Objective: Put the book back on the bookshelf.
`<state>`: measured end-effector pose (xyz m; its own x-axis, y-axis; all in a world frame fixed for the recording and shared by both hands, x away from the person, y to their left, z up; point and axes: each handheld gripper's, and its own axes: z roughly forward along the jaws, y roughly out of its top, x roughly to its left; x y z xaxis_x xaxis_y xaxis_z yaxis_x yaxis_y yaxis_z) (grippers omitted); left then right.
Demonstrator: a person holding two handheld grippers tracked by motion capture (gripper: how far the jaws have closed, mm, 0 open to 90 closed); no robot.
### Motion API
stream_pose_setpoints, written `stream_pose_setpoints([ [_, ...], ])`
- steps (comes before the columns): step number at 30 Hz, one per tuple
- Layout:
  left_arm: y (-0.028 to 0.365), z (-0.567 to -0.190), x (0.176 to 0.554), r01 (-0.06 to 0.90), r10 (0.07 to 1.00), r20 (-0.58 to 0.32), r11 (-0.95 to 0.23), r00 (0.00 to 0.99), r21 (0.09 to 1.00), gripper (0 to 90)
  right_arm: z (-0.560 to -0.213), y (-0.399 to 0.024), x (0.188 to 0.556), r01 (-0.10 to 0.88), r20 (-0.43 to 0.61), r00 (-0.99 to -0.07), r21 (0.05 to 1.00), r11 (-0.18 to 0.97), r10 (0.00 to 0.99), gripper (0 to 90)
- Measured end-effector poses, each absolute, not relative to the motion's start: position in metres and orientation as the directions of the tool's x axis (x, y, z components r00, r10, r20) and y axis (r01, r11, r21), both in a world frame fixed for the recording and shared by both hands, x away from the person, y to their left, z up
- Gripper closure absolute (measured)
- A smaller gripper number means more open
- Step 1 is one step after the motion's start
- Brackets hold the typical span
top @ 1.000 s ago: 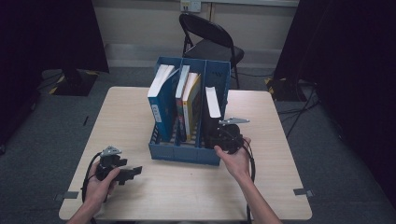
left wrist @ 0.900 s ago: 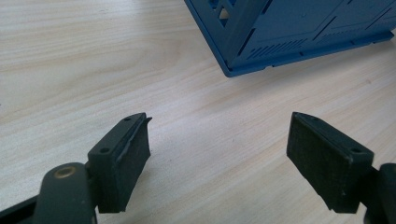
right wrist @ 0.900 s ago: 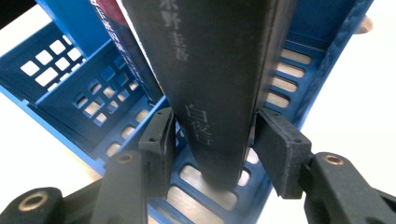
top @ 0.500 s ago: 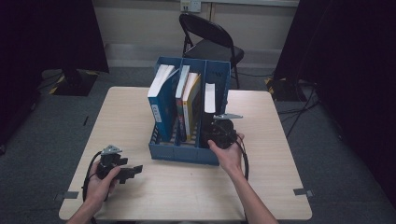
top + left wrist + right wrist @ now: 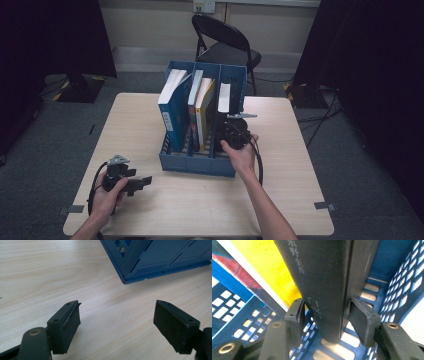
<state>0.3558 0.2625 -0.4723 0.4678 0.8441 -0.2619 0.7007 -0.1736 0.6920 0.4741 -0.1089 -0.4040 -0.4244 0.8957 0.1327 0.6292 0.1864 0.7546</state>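
We note one blue file rack [image 5: 197, 162] standing mid-table [image 5: 280, 200], divided into three compartments side by side. Counted from the high view: the left compartment holds one blue book [image 5: 172, 112], leaning with its white page edges up; the middle one holds two books, a blue-and-white one [image 5: 194, 100] and a yellow one [image 5: 205, 112] beside it; the right compartment holds one dark book [image 5: 224, 97], whose white page edge shows at the top. Four books in all.

In the right gripper view the dark book [image 5: 324, 287] stands upright on the slotted blue floor of its compartment, spine towards the camera. The spine carries pale East Asian characters running down it; we cannot read them reliably. The yellow cover [image 5: 274, 267] lies just to its left, past a blue divider. The blue book's spine has pale markings in the high view, too small to read.

Right gripper [image 5: 329, 320]: its jaws straddle the lower spine of the dark book, one on each side. The left pad looks at or near the spine, while a narrow gap shows at the right pad, so we record the grip as slack, not clamped. From above, the right gripper [image 5: 235, 131] reaches into the right compartment.

Left gripper [image 5: 117, 322]: jaws spread wide, nothing between them, over bare tabletop near the rack's front corner [image 5: 130, 275]. From above it sits at the table's near left [image 5: 131, 182].

One black folding chair [image 5: 225, 42] stands behind the table.
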Motion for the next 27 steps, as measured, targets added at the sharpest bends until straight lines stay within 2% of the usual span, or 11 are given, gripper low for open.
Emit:
stream_pose_setpoints([
  [27,0.261,-0.468,0.349,0.680,0.836,-0.252,-0.183,0.488,0.710,21.0,-0.406,-0.112,0.494,0.607,0.103,-0.451,0.763,0.220,0.887,46.1],
])
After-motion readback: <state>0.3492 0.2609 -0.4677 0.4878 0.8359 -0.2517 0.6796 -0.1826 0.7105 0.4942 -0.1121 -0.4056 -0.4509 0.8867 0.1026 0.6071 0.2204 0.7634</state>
